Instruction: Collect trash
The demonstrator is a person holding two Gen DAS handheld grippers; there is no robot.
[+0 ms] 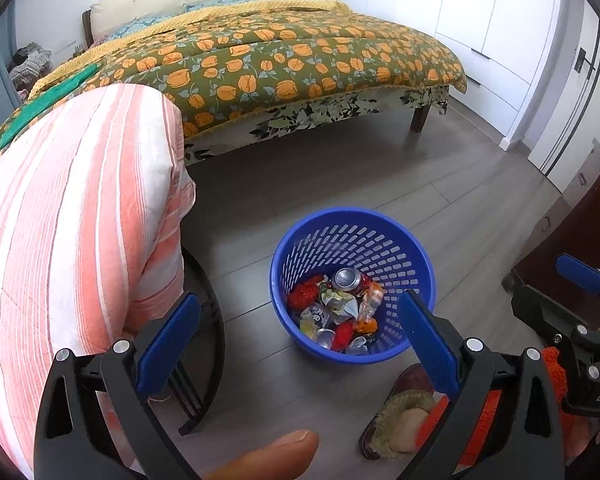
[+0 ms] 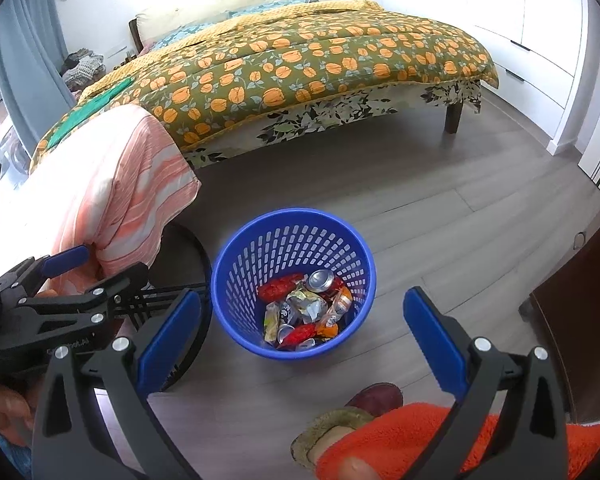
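Observation:
A blue perforated bin (image 1: 384, 240) (image 2: 260, 248) stands on the grey wood floor. Inside it lies trash (image 1: 334, 308) (image 2: 304, 308): a soda can (image 1: 347, 278) (image 2: 320, 280), red wrappers and crumpled foil packets. My left gripper (image 1: 300, 336) hangs open above and in front of the bin, nothing between its blue pads. My right gripper (image 2: 304, 332) is also open and empty, held over the bin's near side. Each gripper shows at the edge of the other's view.
A bed (image 1: 284, 60) (image 2: 300, 64) with an orange-flowered quilt fills the back. A pink striped cloth (image 1: 80, 208) (image 2: 128, 188) drapes over a black round-framed stand (image 2: 192, 288) left of the bin. A slippered foot (image 1: 404, 412) (image 2: 364, 408) stands near; dark furniture (image 2: 580, 340) at right.

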